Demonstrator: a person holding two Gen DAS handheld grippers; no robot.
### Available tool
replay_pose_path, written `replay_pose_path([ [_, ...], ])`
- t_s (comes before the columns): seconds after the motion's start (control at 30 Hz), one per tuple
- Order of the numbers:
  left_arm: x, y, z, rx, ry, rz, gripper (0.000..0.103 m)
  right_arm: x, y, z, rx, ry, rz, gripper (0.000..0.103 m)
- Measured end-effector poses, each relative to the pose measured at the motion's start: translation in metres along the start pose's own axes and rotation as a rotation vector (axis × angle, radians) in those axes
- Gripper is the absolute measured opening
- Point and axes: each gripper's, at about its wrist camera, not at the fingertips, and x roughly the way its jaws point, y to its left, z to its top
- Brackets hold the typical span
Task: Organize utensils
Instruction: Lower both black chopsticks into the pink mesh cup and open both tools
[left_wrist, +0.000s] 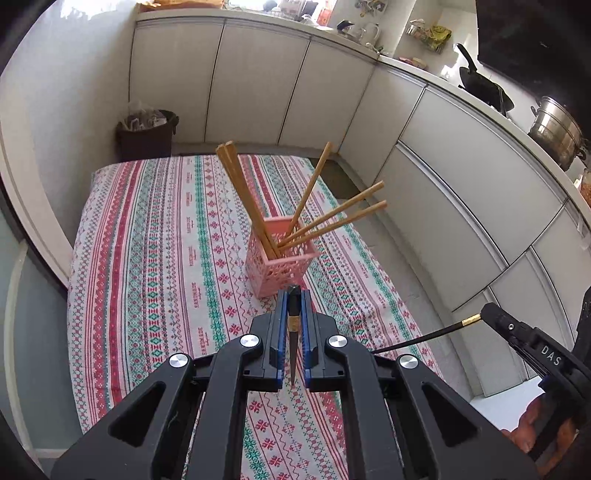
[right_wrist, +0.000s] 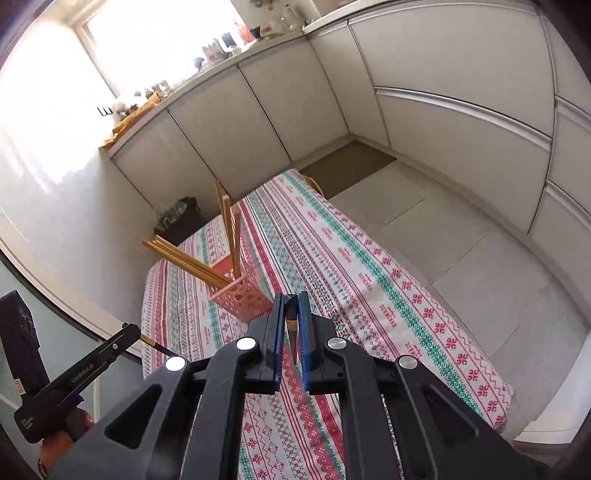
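Note:
A pink lattice holder (left_wrist: 281, 264) stands on the patterned tablecloth (left_wrist: 155, 258) with several wooden chopsticks (left_wrist: 243, 195) leaning out of it. My left gripper (left_wrist: 294, 293) is shut on a black chopstick (left_wrist: 293, 339) with a gold band, held just in front of the holder. My right gripper (right_wrist: 291, 301) is shut on a second black chopstick (right_wrist: 291, 332), right of the holder (right_wrist: 242, 295). The right gripper (left_wrist: 487, 312) also shows in the left wrist view, its chopstick (left_wrist: 424, 338) pointing left. The left gripper (right_wrist: 127, 328) shows in the right wrist view.
White kitchen cabinets (left_wrist: 258, 81) run behind and to the right of the table. A dark bin (left_wrist: 146, 134) stands at the far left corner. A wok (left_wrist: 484, 88) and a steel pot (left_wrist: 557, 129) sit on the counter. Tiled floor (right_wrist: 461, 229) lies right of the table.

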Motion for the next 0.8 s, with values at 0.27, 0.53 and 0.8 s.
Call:
replay_pose_path([
  [0.27,-0.02,-0.019,0.067,0.03,-0.179,0.036,0.006,-0.032,0.0,0.042,0.007,-0.12,0.068,0.008],
  [0.53,0.016,-0.019,0.103,0.037,-0.203,0.099,0.006,-0.027,0.004,0.057,-0.02,-0.132,0.097,0.008],
  [0.8,0.052,0.0,0.082,0.005,-0.156,0.116,0.022,-0.017,0.024,0.063,-0.063,-0.136,0.132,0.008],
])
